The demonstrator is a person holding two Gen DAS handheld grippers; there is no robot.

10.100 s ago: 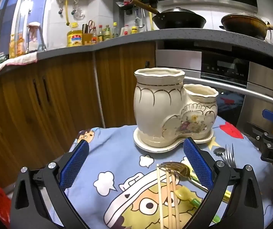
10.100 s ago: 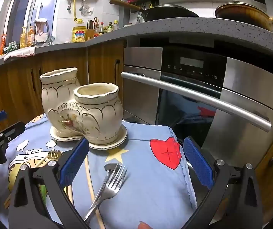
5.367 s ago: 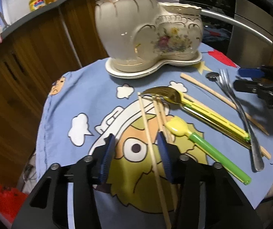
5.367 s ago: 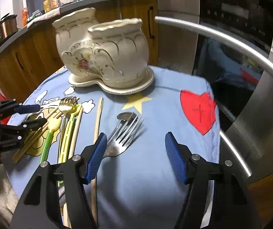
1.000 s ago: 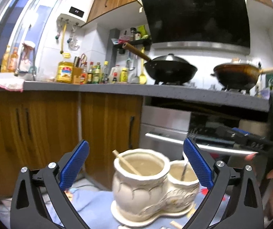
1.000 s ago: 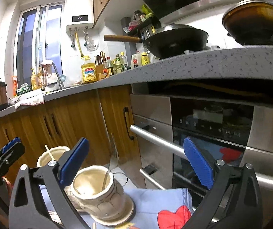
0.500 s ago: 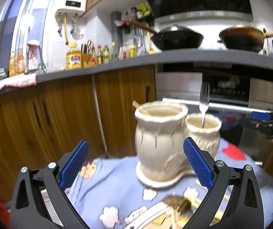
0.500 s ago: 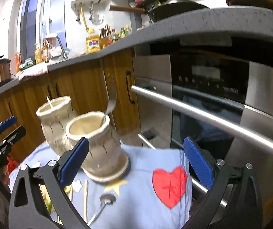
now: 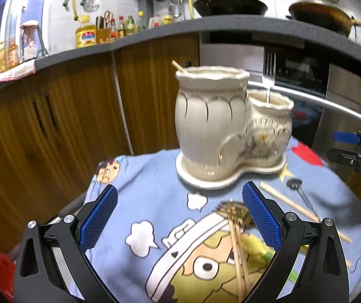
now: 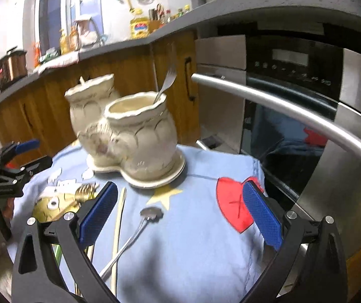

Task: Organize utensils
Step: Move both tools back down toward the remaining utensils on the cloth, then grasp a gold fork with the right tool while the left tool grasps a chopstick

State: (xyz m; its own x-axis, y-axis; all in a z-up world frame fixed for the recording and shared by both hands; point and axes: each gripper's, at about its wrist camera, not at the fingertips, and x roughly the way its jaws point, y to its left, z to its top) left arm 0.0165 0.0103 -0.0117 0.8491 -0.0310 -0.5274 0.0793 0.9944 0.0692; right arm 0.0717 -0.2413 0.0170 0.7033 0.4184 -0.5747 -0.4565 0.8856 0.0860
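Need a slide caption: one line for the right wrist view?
Open right gripper hovers over a spoon on the blue cloth; a fork stands in the ceramic holder.

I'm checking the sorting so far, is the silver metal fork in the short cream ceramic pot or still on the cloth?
In the pot: the silver fork stands tines-up, leaning on the short cream pot's rim.

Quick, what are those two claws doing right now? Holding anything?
Left claw: open, holding nothing, above the cloth.
Right claw: open, holding nothing, above the cloth.
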